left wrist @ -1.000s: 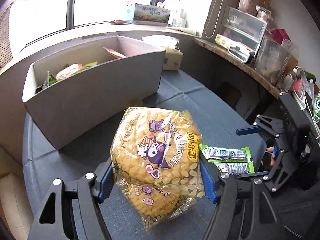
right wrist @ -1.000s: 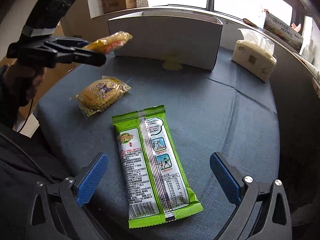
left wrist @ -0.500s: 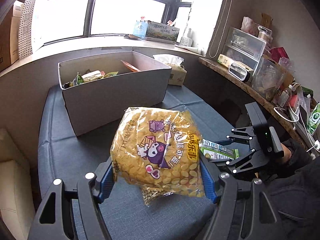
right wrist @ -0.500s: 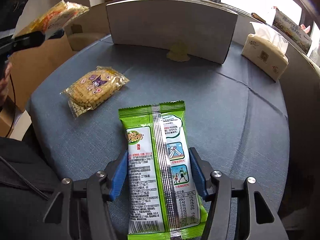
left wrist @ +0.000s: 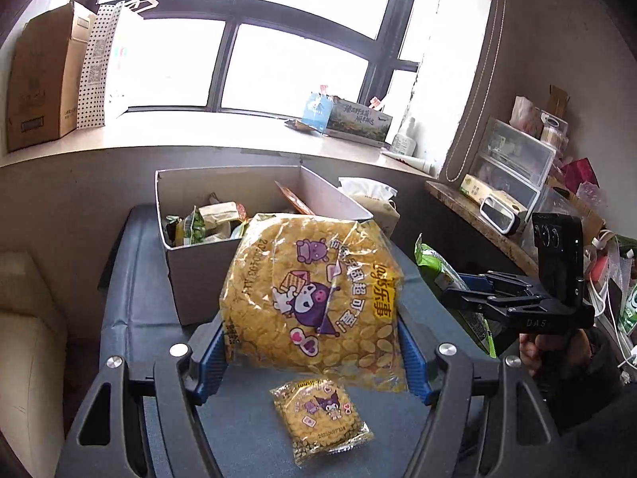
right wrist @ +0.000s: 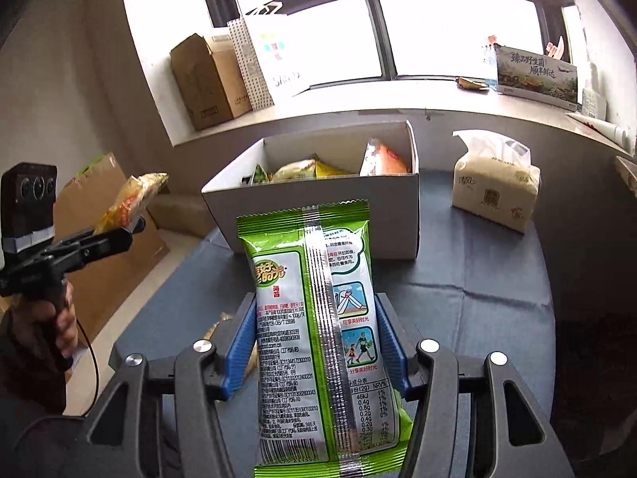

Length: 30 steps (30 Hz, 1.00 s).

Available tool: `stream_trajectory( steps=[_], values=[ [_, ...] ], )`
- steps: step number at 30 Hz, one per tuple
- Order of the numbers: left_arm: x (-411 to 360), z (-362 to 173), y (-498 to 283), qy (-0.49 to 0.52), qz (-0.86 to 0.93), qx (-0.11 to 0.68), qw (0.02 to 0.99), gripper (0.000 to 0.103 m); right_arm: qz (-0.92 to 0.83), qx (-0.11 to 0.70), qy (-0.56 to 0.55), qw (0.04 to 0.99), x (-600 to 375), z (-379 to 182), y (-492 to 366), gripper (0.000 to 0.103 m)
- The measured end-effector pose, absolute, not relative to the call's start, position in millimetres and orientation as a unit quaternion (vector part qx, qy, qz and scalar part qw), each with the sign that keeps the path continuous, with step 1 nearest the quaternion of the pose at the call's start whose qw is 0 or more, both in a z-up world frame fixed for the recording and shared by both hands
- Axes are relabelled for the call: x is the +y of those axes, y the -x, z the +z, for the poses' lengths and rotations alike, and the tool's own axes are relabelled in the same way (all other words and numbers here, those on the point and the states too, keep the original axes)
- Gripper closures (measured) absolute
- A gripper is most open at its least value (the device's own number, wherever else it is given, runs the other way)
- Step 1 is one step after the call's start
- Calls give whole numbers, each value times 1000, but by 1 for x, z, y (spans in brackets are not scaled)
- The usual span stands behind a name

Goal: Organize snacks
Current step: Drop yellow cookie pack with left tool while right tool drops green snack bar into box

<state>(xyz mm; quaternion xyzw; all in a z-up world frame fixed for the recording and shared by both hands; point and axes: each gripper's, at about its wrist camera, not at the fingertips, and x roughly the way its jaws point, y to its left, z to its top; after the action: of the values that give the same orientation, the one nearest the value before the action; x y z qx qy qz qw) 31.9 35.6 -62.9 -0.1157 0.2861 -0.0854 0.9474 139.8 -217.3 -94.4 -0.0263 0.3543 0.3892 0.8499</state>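
My left gripper is shut on a yellow Kuromi snack bag and holds it high above the blue table; from the right wrist view it shows at the left. A second, smaller yellow Kuromi bag lies on the table below. My right gripper is shut on a green snack packet, lifted off the table; it also shows in the left wrist view. The white box holding several snacks stands ahead of both grippers.
A tissue pack stands on the table right of the box. Cardboard boxes and a printed carton sit on the window sill. A cluttered shelf with plastic drawers runs along the right.
Both grippers have risen with their loads. The right gripper, closed around the green packet half a second ago, has lifted it off the table. The left has raised the yellow bag higher.
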Motion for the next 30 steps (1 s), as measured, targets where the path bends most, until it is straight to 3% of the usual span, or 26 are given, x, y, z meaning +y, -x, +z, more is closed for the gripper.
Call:
stream_trajectory(
  steps=[11,20,22,23,24,26,30],
  values=[
    [67,-35,-141,91,11,272,958,27,370,285,12,884,-153,-28,-207,42],
    [101,-57,-233,117,63,311,941,26,335,327,-10,884,-103,-43,-301,40],
    [105,-60,-243,125,67,318,937,24,331,339,-14,880,-97,-48,-316,36],
    [106,-61,-246,125,72,321,936,12,329,344,-13,879,-96,-51,-322,31],
    [107,-63,-250,124,78,327,934,0,320,343,-13,883,-95,-53,-325,19],
    [108,-66,-251,124,83,332,931,0,304,345,-17,888,-95,-57,-333,0],
    [105,-68,-244,108,79,335,933,0,313,361,-39,877,-101,-63,-338,0]
  ],
)
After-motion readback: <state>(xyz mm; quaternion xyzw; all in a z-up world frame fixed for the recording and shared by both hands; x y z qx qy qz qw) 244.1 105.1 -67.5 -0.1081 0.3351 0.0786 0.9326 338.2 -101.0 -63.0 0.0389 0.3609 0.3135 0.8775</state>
